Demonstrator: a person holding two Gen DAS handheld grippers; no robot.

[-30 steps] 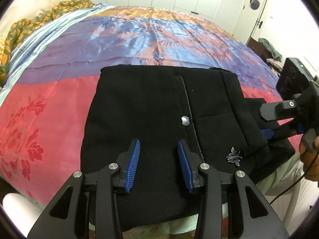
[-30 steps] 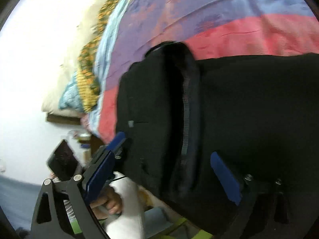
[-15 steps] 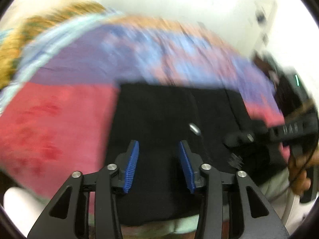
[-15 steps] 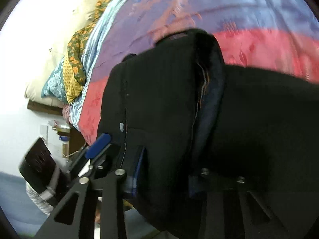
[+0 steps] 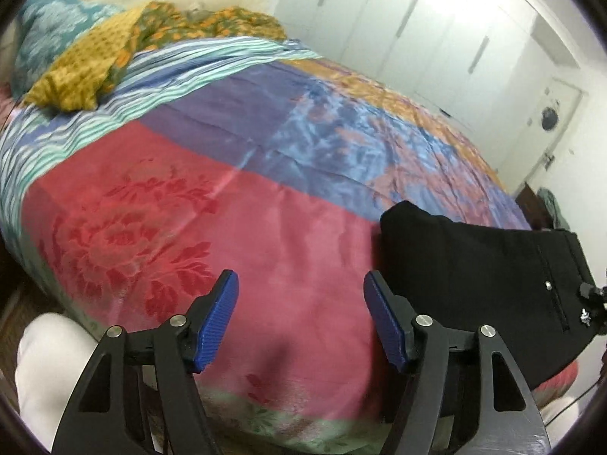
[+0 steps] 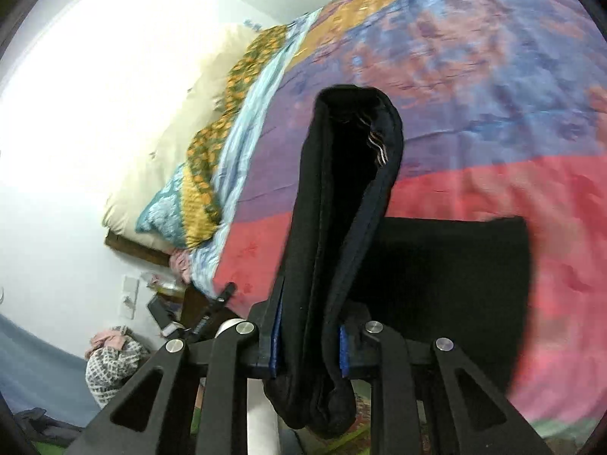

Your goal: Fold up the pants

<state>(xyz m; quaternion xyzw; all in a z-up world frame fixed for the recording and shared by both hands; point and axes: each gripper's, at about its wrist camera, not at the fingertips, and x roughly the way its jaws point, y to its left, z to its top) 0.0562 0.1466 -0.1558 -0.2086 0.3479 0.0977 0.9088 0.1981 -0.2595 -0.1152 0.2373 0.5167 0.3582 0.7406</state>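
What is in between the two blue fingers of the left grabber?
Nothing held. The opening left gripper frames only the red bedspread, seen in the left wrist view; the black pants lie off to one side.

Bedspread: I see broad open cover ahead of my left gripper, free to pass. Black pants block its right side. Pillows and yellow cloth crowd the far end.
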